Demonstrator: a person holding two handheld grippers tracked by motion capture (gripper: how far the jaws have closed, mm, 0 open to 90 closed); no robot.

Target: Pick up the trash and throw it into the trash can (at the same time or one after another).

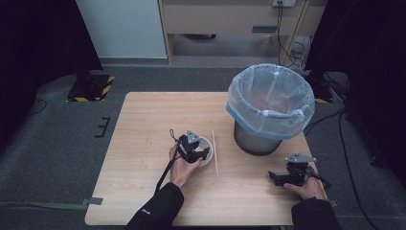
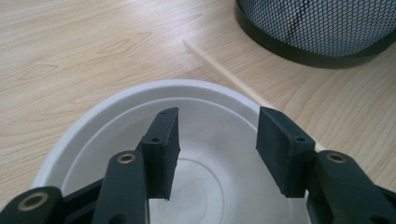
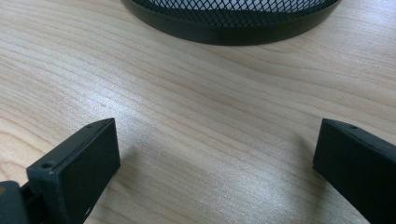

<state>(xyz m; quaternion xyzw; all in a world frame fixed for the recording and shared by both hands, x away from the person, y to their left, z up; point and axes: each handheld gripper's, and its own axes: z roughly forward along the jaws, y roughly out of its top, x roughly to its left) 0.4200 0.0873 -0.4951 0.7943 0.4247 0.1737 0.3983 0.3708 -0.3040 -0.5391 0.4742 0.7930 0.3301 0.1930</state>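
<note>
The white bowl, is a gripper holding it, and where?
Not yet. The left gripper hangs open over the white bowl, pads off it. The right gripper is open, holding nothing.

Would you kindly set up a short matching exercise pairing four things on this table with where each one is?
Things:
1. white bowl
2. wooden stick
3. mesh bin
4. right tool

Places:
A. at the table's far right, lined with a blue bag
B. under the left tool
C. near the table's front right corner, over bare wood
D. flat between bowl and bin

Pairs: 1-B, 2-D, 3-A, 4-C
</note>
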